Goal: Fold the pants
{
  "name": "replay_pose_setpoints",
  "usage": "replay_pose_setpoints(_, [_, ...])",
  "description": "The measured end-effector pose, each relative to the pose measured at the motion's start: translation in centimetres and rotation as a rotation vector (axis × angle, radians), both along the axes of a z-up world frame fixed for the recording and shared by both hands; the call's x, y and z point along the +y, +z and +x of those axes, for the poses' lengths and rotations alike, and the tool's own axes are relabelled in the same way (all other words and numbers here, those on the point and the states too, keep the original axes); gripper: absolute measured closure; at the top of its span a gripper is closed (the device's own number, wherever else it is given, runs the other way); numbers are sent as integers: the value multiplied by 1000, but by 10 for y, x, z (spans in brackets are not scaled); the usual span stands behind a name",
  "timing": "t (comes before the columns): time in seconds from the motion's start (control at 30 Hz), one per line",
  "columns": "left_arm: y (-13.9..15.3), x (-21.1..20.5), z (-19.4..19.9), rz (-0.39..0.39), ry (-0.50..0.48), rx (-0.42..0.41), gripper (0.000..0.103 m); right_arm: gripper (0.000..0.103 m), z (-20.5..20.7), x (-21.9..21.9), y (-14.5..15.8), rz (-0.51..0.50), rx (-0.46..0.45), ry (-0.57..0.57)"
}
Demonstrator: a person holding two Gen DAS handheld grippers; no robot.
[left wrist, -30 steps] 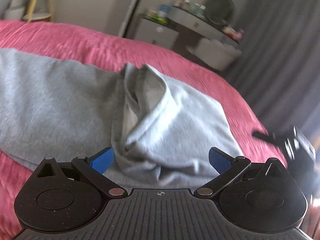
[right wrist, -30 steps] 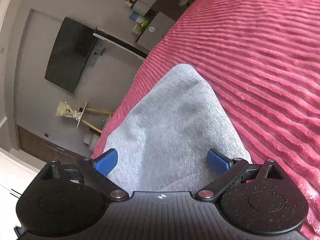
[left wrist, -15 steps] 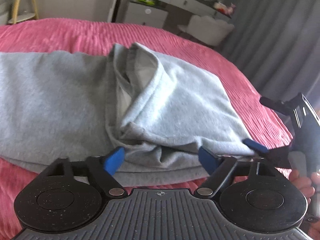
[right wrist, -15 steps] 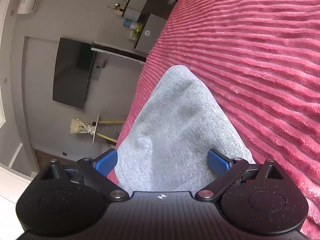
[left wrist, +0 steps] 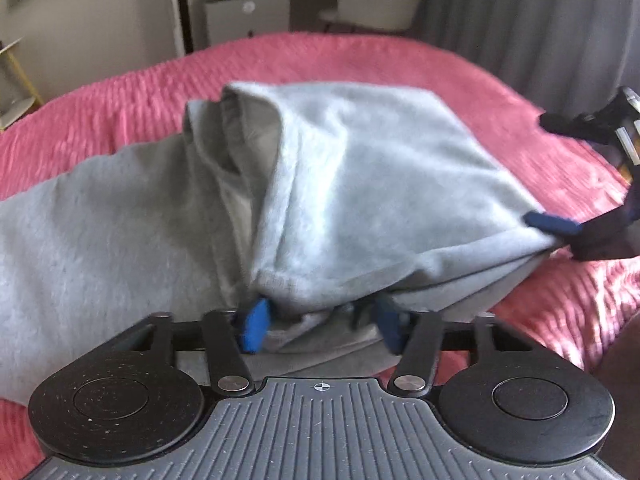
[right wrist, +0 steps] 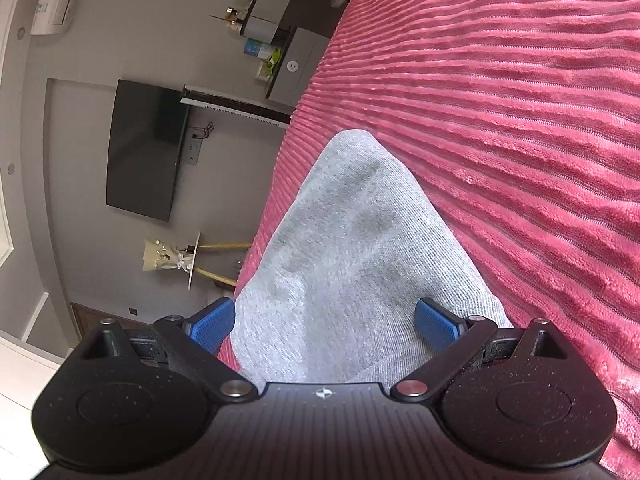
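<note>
The gray pants [left wrist: 360,184] are lying on the pink bed cover [left wrist: 440,60], bunched up right in front of the left gripper [left wrist: 320,322], and its blue fingers are spread with cloth sitting between them. The right gripper [right wrist: 324,322] is spreading its fingers wide too, with a corner of the pants between them. Bare pink cover is showing past the far edge.
</note>
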State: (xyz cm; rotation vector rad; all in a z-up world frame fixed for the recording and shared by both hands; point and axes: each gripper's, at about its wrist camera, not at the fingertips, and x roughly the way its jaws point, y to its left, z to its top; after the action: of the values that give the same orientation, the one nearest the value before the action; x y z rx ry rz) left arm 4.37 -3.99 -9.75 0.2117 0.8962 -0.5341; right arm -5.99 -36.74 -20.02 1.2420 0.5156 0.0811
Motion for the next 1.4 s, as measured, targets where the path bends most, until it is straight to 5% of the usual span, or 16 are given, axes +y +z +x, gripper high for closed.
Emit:
replay_pose_setpoints(0.2, [-9,14,9,-33,61,61,73,7,2,3,5,-43,0,10])
replay_pose_setpoints(0.3, [-11,17,9,-6,112,68,77,7,2,7,12,-111,4,11])
replay_pose_setpoints(0.37, [-15,25,10,56,200,71,93,7,1,11,20,-211,13,3])
replay_pose_setpoints(0.47, [-13,52,12,-60,281,133,89,7,1,15,26,-298,35,5])
replay_pose_setpoints(0.63, [10,53,-2,14,312,38,74,7,3,14,23,-306,52,4])
replay_pose_setpoints(0.73, [32,40,-6,-12,274,-38,62,6,4,14,21,-309,59,5])
replay_pose_setpoints(0.8, [37,30,-3,-26,251,-74,40,6,3,15,21,-310,58,4])
replay_pose_setpoints(0.87, [34,19,5,-34,230,-81,31,6,3,15,21,-309,58,3])
replay_pose_setpoints(0.93, [23,10,18,-25,221,-62,34,6,2,16,21,-311,61,3])
replay_pose_setpoints(1.0, [4,7,33,21,263,-29,59,6,3,17,22,-322,63,8])
replay_pose_setpoints(1.03, [-8,8,41,79,304,0,58,6,3,18,22,-331,66,11])
replay_pose_setpoints(1.13, [-19,30,44,16,394,32,49,6,5,20,22,-342,68,19])
replay_pose_setpoints(1.2, [-8,38,39,128,491,-56,66,6,4,20,22,-343,67,17])
replay_pose_setpoints(1.23, [-1,43,37,174,536,-110,65,6,4,19,21,-346,70,13])
replay_pose_setpoints(1.3, [19,59,37,71,547,-149,52,6,6,19,19,-348,77,9])
replay_pose_setpoints(1.4, [40,69,47,-226,505,-78,40,6,10,22,18,-368,80,10])
